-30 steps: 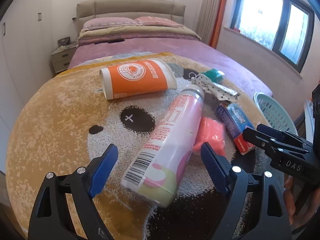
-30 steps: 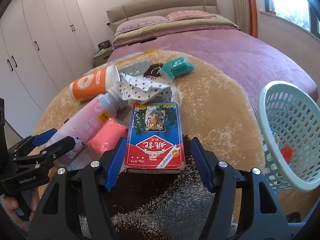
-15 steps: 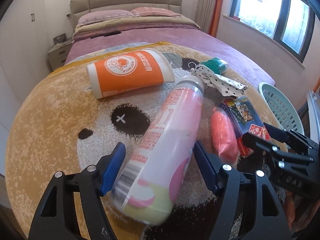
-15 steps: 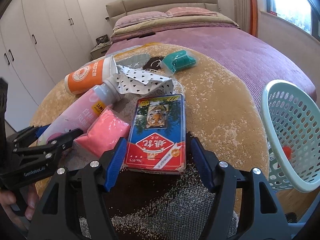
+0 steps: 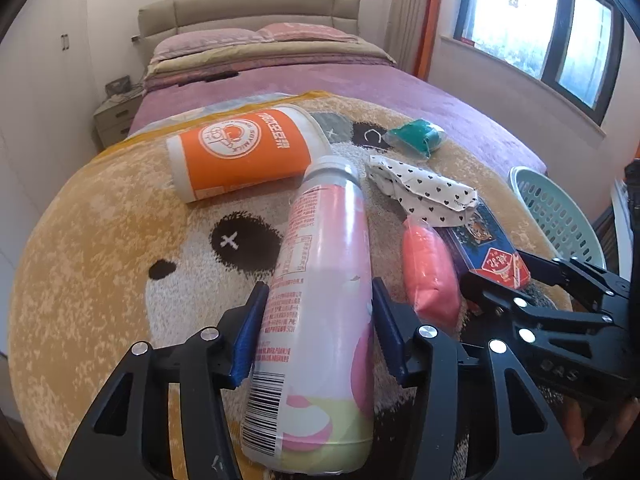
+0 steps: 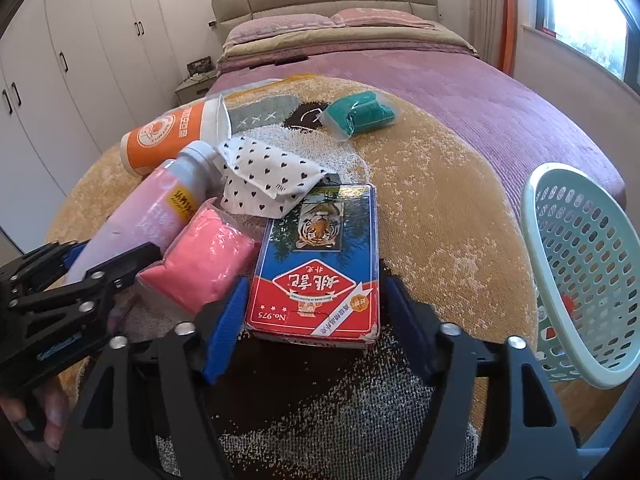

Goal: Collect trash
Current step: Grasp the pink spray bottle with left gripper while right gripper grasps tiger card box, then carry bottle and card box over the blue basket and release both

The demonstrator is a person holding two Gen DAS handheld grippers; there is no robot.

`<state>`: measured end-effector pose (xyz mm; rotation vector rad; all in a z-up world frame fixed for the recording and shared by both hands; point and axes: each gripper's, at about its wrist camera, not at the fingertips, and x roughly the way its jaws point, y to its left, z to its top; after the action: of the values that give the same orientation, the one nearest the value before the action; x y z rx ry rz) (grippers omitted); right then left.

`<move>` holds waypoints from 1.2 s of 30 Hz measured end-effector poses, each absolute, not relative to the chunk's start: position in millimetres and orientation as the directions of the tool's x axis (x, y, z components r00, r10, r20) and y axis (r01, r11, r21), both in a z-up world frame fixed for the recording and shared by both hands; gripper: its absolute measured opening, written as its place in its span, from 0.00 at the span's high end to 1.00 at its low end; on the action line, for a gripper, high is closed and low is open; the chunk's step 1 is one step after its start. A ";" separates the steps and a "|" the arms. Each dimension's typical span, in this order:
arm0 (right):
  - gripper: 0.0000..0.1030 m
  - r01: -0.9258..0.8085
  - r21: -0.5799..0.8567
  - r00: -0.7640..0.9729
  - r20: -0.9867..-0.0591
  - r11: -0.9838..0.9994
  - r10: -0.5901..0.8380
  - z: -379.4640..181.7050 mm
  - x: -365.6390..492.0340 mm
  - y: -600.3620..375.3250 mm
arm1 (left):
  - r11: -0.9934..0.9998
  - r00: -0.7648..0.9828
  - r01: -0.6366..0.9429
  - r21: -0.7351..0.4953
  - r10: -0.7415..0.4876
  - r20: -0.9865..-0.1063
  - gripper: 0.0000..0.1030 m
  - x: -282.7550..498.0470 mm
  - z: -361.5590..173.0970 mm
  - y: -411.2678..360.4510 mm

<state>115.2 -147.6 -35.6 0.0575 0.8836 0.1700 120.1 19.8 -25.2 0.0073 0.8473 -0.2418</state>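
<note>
— Bottle [image 5: 320, 300] first: it lies on the blanket [image 5: 100, 248], cap pointing toward the bed's head, and our left tool [image 5: 316, 320] has its blue pads pressed to both sides of the body near the base.

— And our right tool [image 6: 312, 312]?

— It grips the card box [image 6: 320, 260] at the near end, one pad flat on each long side. The box lies flat, tiger print up.

— What sits between the two?

— A pink bag [image 6: 204, 260], touching the box's left edge and beside the bottle. A heart-print wrapper [image 6: 268, 176] overlaps the far corner of the box and touches the bottle's cap.

— Further out?

— An orange cup [image 5: 244, 152] on its side beyond the bottle, its rim near the cap. A teal bag [image 6: 360, 114] lies alone, well past the wrapper.

— And the basket [image 6: 576, 264]?

— At the blanket's right edge, tilted with its mouth toward us; we see something red through the mesh but cannot tell what.
</note>
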 end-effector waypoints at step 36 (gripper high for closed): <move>0.44 -0.106 0.144 0.830 -0.532 0.984 0.168 51.7 26.7 -213.7 | 0.921 0.771 0.340 -0.192 -0.390 -0.503 0.54 55.0 58.1 -20.7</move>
<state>26.7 -213.7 51.7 0.1102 0.5737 0.1456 55.0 -20.7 58.1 -0.0916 0.5655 -0.3963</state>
